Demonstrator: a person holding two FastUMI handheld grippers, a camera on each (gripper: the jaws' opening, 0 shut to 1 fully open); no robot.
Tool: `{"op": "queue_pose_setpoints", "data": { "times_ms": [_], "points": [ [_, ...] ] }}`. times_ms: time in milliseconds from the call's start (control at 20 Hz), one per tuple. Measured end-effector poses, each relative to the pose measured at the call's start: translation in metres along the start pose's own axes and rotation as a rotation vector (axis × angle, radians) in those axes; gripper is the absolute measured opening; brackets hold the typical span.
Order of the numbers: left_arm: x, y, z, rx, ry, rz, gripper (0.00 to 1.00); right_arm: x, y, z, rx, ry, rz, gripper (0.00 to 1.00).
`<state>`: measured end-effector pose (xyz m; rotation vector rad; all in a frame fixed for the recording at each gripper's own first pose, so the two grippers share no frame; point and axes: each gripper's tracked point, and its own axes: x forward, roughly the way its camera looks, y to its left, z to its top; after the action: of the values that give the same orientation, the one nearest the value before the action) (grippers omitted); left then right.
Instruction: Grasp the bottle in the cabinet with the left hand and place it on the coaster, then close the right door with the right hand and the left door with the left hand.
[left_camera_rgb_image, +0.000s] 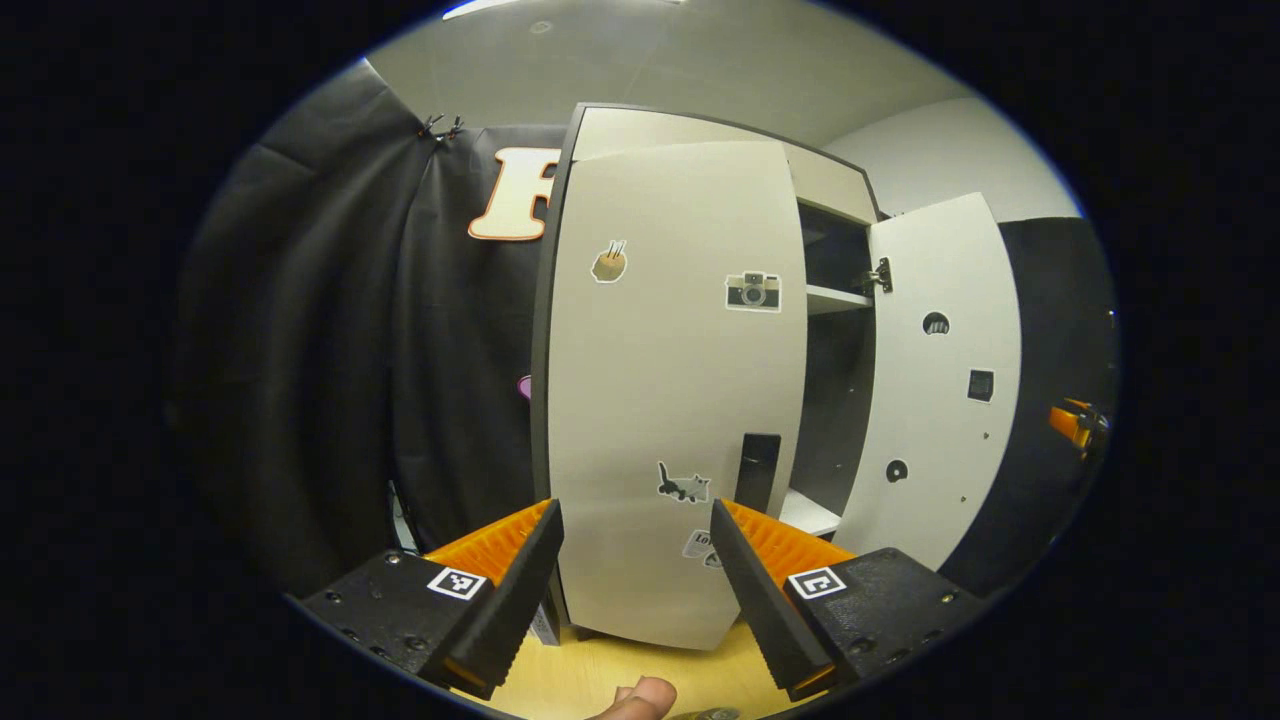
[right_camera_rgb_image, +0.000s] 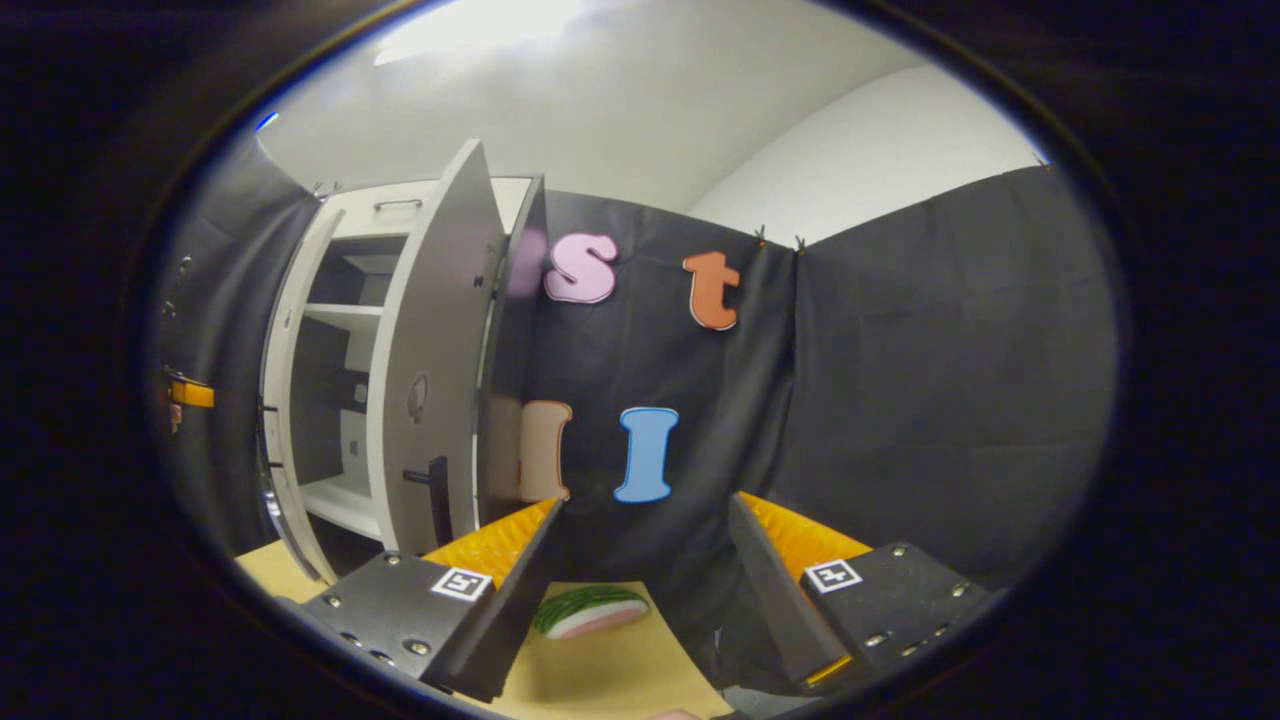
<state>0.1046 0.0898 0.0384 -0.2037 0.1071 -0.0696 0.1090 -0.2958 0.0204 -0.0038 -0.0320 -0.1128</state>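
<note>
Facing the left door (left_camera_rgb_image: 670, 390) at twelve o'clock, left tongs (left_camera_rgb_image: 637, 560) stand released and empty, seemingly lined up to push it shut, while right tongs (right_camera_rgb_image: 640, 560), also released, hover above the desk (right_camera_rgb_image: 610, 670); bottle and coaster cannot be located.

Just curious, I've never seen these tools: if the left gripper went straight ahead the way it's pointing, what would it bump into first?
Most likely the cabinet's left door: the open left gripper points at its lower half, near the cat sticker. Nothing stands between them, though the gap is hard to judge.
</note>
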Motion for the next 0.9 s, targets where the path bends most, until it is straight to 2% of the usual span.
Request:
{"op": "queue_pose_setpoints", "data": {
  "times_ms": [200, 350, 550, 700, 800, 850, 900],
  "points": [
    [-0.030, 0.001, 0.001, -0.060, -0.001, -0.021, 0.94, 0.032, 0.023, -0.014, 0.004, 0.002, 0.116, 0.98],
    [-0.045, 0.017, -0.002, -0.085, -0.008, -0.015, 0.94, 0.054, 0.031, -0.031, 0.027, 0.032, 0.115, 0.98],
    [-0.064, 0.052, 0.001, -0.084, -0.047, 0.043, 0.94, 0.073, 0.066, -0.041, 0.016, 0.034, 0.161, 0.99],
    [-0.075, 0.068, 0.002, -0.100, -0.065, 0.058, 0.95, 0.084, 0.097, -0.040, 0.028, 0.016, 0.188, 0.98],
    [-0.082, 0.079, -0.001, -0.086, -0.062, 0.079, 0.95, 0.095, 0.099, -0.034, 0.054, -0.008, 0.142, 0.98],
    [-0.085, 0.082, -0.002, -0.075, -0.058, 0.084, 0.96, 0.096, 0.099, -0.034, 0.079, 0.005, 0.122, 0.90],
    [-0.088, 0.081, -0.004, -0.066, -0.055, 0.084, 0.95, 0.093, 0.099, -0.035, 0.077, 0.019, 0.116, 0.90]
  ]
}}
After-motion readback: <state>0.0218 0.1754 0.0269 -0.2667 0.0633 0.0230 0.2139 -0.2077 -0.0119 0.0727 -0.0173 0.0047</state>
